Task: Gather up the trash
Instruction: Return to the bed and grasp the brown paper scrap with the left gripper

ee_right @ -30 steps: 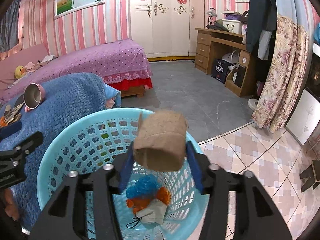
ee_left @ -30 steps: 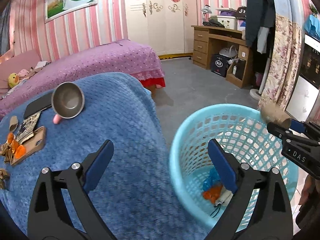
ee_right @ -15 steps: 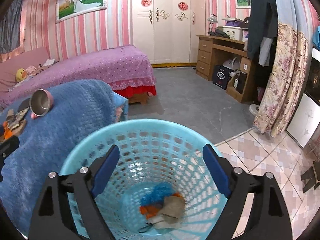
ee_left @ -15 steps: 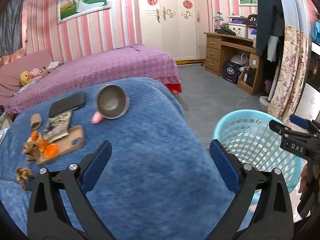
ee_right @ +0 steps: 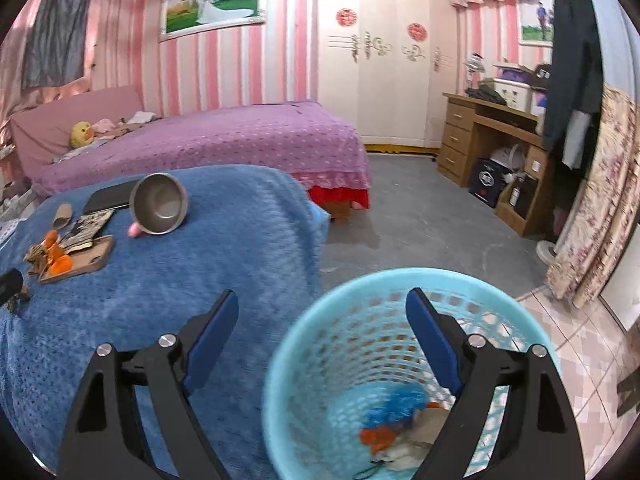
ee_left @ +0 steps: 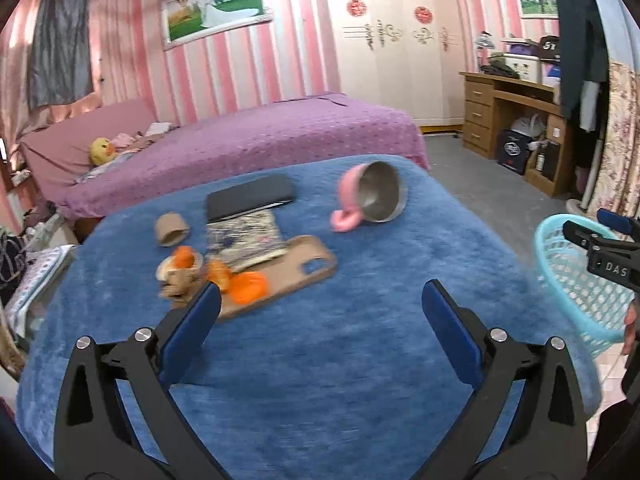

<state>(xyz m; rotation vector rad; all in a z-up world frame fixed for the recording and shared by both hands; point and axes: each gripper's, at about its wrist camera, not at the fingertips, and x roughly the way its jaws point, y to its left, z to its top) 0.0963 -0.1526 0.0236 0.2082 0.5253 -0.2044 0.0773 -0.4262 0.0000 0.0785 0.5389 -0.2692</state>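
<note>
A: Where are your claws?

B: My left claw (ee_left: 320,304) hangs wide open over the blue blanket (ee_left: 360,360), nothing between its blue pads. My right claw (ee_right: 322,314) is spread too and empty, one finger over the blanket, the other over the turquoise basket (ee_right: 304,344).

A: And the trash?

B: Some lies in the basket bottom: a blue crumple, something orange and a pale wad (ee_right: 404,428) (too blurred for me to name them). The basket stands on the floor just beside the blanket's right edge.

A: What remains on the blanket?

B: Towards its far left corner, a cardboard tube (ee_left: 172,230) lying on its side, orange peel (ee_left: 248,287) and brown scraps (ee_left: 178,282) heaped at the near end of a tan phone case (ee_left: 304,266). A patterned booklet (ee_left: 246,240) overlaps the case, and a dark wallet-like slab (ee_left: 250,198) sits behind it.

A: Anything else?

B: A steel bowl with a pink outside (ee_left: 374,198), tipped on its side near the far edge, mouth facing me. Behind the blanket stands a purple bed (ee_left: 260,132).
</note>
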